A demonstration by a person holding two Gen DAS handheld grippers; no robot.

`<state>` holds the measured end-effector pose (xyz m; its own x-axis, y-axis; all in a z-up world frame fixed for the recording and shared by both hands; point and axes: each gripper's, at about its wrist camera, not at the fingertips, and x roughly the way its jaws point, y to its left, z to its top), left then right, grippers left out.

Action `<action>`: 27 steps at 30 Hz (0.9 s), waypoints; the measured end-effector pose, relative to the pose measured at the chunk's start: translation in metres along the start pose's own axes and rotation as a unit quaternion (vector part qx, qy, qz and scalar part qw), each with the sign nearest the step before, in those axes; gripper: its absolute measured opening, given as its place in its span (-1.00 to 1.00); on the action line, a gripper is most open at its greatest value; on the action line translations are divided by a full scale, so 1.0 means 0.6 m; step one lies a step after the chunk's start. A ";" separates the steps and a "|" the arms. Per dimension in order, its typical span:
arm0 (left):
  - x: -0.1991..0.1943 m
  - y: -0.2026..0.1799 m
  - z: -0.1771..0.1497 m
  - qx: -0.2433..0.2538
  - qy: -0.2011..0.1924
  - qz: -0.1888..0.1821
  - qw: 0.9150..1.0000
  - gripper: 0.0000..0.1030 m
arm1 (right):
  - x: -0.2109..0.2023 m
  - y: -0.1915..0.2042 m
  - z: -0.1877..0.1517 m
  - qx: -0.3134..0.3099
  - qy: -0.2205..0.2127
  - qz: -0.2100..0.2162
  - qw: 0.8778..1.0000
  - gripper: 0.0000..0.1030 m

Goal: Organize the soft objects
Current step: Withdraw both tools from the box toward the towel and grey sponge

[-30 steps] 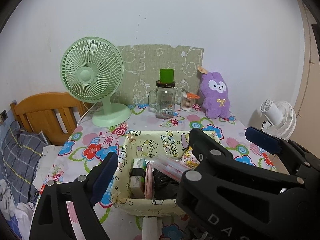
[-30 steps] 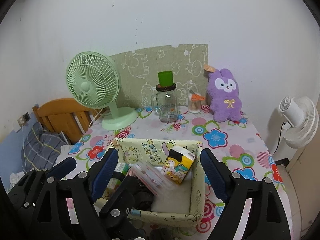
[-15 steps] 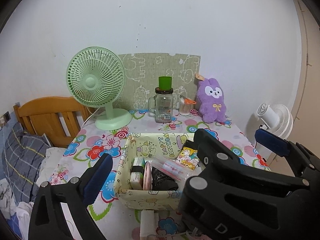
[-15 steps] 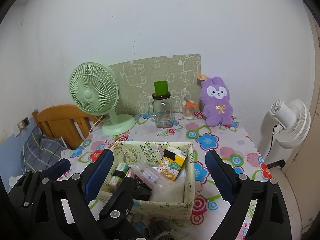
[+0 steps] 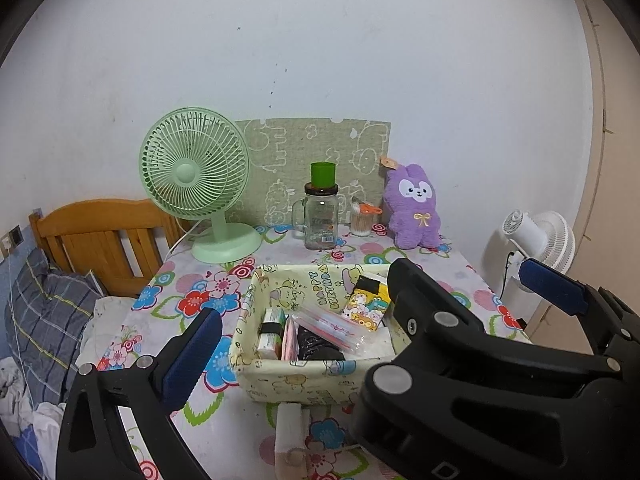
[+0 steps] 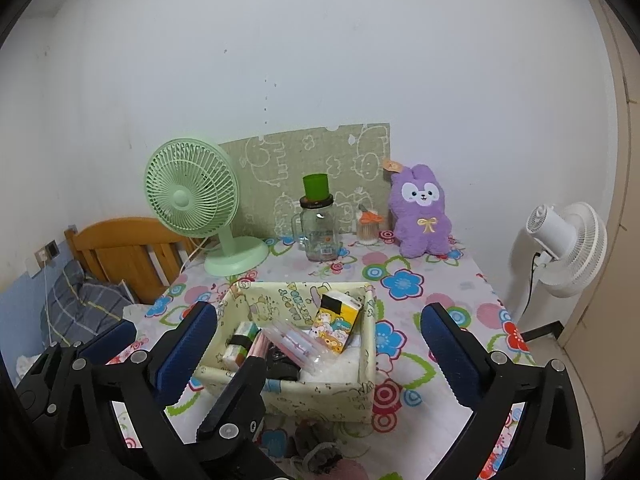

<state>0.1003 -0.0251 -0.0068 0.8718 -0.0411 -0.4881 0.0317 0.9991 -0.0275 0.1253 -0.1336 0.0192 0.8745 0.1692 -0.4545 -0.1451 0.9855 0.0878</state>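
Fabric bin (image 6: 366, 360) sits mid-table, already holding tissue pack (image 6: 334, 322) and pouches. Soft dark bundle (image 6: 320, 454) lies just before it. My left gripper (image 5: 372, 308) and right gripper (image 6: 318, 334) have just been opening, wide, nothing between. I'd drop low, pinch squarely.

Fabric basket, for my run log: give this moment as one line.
left gripper: open, empty | right gripper: open, empty | fabric basket: filled, on table | plush rabbit: upright by wall

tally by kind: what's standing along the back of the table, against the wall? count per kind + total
Desk fan: 1
Glass mug jar with green cup on top: 1
Small cup of sticks: 1
Purple plush bunny: 1
Patterned board leaning on the wall: 1
Total: 5
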 end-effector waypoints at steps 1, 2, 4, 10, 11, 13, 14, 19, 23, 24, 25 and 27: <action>-0.004 -0.001 -0.002 0.000 0.000 -0.001 1.000 0.99 | -0.004 0.000 -0.002 0.000 0.000 -0.001 1.000 1.00; -0.008 -0.002 -0.005 0.001 -0.001 -0.001 1.000 0.99 | -0.008 0.000 -0.004 0.000 0.000 -0.001 1.000 1.00; -0.014 -0.004 -0.008 0.002 -0.003 0.000 1.000 0.99 | -0.017 0.000 -0.009 -0.002 -0.001 -0.001 1.000 1.00; -0.030 -0.003 -0.025 -0.005 -0.001 -0.003 1.000 0.99 | -0.038 0.003 -0.027 -0.005 -0.002 -0.004 1.000 1.00; -0.031 -0.002 -0.029 -0.007 0.000 -0.004 1.000 1.00 | -0.041 0.004 -0.029 -0.005 -0.002 -0.004 1.000 1.00; -0.036 -0.002 -0.035 -0.008 0.002 -0.005 1.000 0.99 | -0.047 0.003 -0.035 -0.005 -0.001 -0.003 1.000 1.00; -0.038 -0.003 -0.039 -0.009 0.002 -0.005 1.000 0.99 | -0.049 0.004 -0.037 -0.006 -0.001 -0.002 1.000 1.00; -0.047 -0.004 -0.056 -0.008 0.005 -0.007 1.000 0.99 | -0.056 0.004 -0.053 -0.005 0.003 -0.001 1.000 1.00; -0.053 -0.005 -0.070 -0.007 0.002 -0.004 1.000 0.99 | -0.061 0.006 -0.067 -0.007 0.005 0.000 1.000 1.00; -0.054 -0.005 -0.072 -0.007 0.001 -0.004 1.000 0.99 | -0.063 0.006 -0.072 -0.008 0.005 0.000 1.000 1.00; -0.055 -0.005 -0.076 -0.008 0.000 -0.002 1.000 0.99 | -0.064 0.006 -0.075 -0.008 0.004 0.000 1.000 1.00; -0.056 -0.005 -0.084 -0.007 -0.001 0.002 1.000 0.99 | -0.064 0.007 -0.082 -0.009 0.006 0.001 1.000 1.00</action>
<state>0.0463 -0.0269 -0.0341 0.8727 -0.0376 -0.4867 0.0218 0.9990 -0.0382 0.0681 -0.1353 -0.0066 0.8691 0.1712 -0.4641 -0.1548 0.9852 0.0734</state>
